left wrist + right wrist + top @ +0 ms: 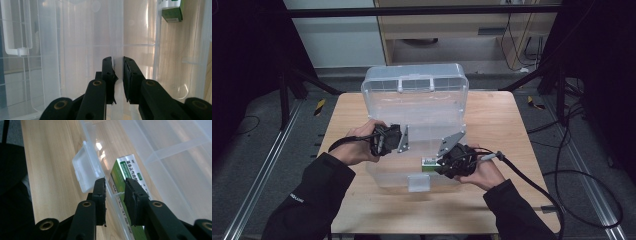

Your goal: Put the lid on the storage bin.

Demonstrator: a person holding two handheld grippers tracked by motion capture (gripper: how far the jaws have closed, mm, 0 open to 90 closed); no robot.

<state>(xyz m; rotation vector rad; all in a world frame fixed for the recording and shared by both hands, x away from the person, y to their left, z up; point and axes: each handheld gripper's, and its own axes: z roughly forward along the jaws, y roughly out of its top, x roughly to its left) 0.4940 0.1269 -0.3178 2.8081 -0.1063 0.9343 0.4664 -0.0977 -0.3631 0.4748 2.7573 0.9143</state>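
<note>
Two grippers are at work on one clear plastic storage box (414,115), and we start with the tools. Our left gripper (398,139) has its jaws drawn close about a thin translucent wall of the box (117,50); in the left gripper view the pads sit on either side of that wall, and we read this as a clamp that steadies the box. Our right gripper (443,159) stands at the near right of the box. In the right gripper view its jaws straddle the near rim (110,187), with a green and white carton (130,177) lying just inside the rim by the inner jaw; we cannot tell whether the pads press on rim or carton. Just left of that gripper lies the near latch tab (83,172), apart from the jaws. The box rests on the wooden table (502,115) with its lid (414,85) raised at the far side.

Our judgement: the carton is being set into the near compartment. To do this well, we would keep the left clamp firm and still, let the carton lie flat on the floor of the box, and draw the right jaws clear of the rim without catching the latch.
</note>
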